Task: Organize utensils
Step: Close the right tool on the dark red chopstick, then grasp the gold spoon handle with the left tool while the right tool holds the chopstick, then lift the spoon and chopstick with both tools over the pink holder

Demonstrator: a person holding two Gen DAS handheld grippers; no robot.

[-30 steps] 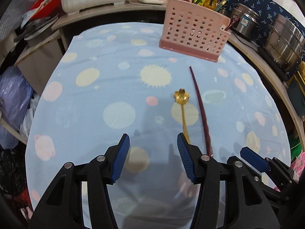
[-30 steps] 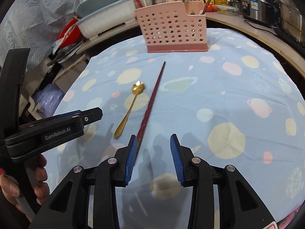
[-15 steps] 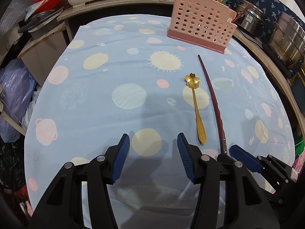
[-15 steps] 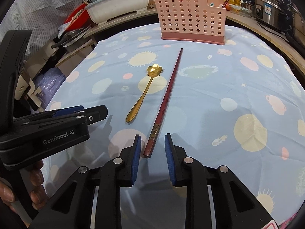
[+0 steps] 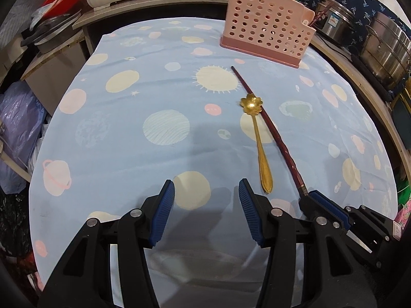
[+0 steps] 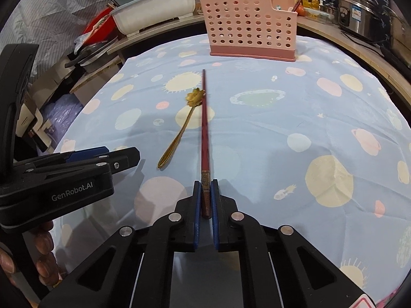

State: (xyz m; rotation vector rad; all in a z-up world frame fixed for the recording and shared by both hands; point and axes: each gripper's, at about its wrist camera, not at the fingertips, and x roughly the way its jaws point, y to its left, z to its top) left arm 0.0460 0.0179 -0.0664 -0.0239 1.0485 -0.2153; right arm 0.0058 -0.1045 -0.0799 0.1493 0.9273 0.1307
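A dark red chopstick [image 6: 204, 128] lies lengthwise on the blue planet-print cloth, its far tip towards the pink perforated utensil holder [image 6: 250, 25]. My right gripper [image 6: 205, 183] is shut on its thick near end, both blue pads pressing it. A gold spoon [image 6: 179, 134] with a flower-shaped bowl lies just left of it, the bowl touching the stick. In the left wrist view my left gripper [image 5: 206, 187] stands open over bare cloth, left of the spoon [image 5: 259, 143] and chopstick [image 5: 272, 131]. The holder [image 5: 267, 36] stands at the far edge with chopsticks in it.
Steel pots [image 5: 385, 48] stand on the counter at the right. A white basin [image 6: 154, 12] and dark pans [image 6: 90, 51] sit at the back left. Bags [image 5: 18, 123] lie beyond the cloth's left edge. A hand [image 6: 43, 251] holds the left gripper [image 6: 123, 157].
The right jaws closed from part open onto the chopstick's thick end. The stick now lies straight ahead, against the spoon's bowl. The left gripper stays open as before.
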